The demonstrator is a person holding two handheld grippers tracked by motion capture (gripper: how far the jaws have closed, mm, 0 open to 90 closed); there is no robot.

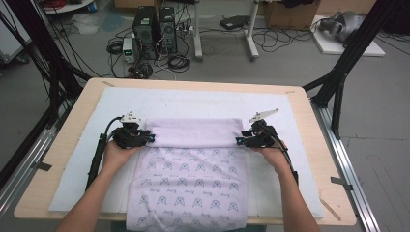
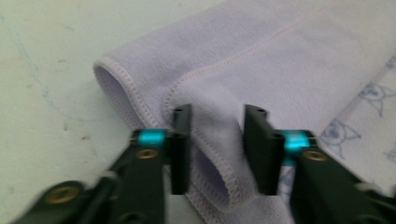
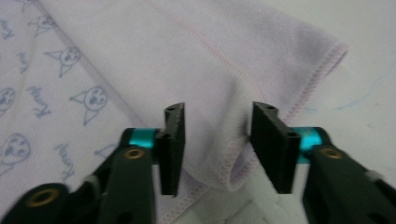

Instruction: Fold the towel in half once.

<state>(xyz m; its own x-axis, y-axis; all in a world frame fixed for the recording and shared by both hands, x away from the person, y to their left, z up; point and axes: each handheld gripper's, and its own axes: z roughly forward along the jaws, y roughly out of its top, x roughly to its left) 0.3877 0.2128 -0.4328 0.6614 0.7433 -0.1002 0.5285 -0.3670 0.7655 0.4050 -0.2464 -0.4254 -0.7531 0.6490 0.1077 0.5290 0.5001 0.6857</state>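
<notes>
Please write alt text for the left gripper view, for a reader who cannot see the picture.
A folded edge of a pale purple towel lies between the two black jaws of the left gripper, which stand open, with a gap at each side of the fold. The towel rests on a white mat, and its printed side with small blue cat faces shows at the right.

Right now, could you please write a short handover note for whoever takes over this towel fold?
Left tool: open, folded towel edge between its jaws, not pinched.
Right tool: open, same at the other end.
Towel: lies on the white mat, far end folded back toward the person, plain side up; the near end hangs over the table edge.
Done: first fold.
Left: probably further folds.
</notes>
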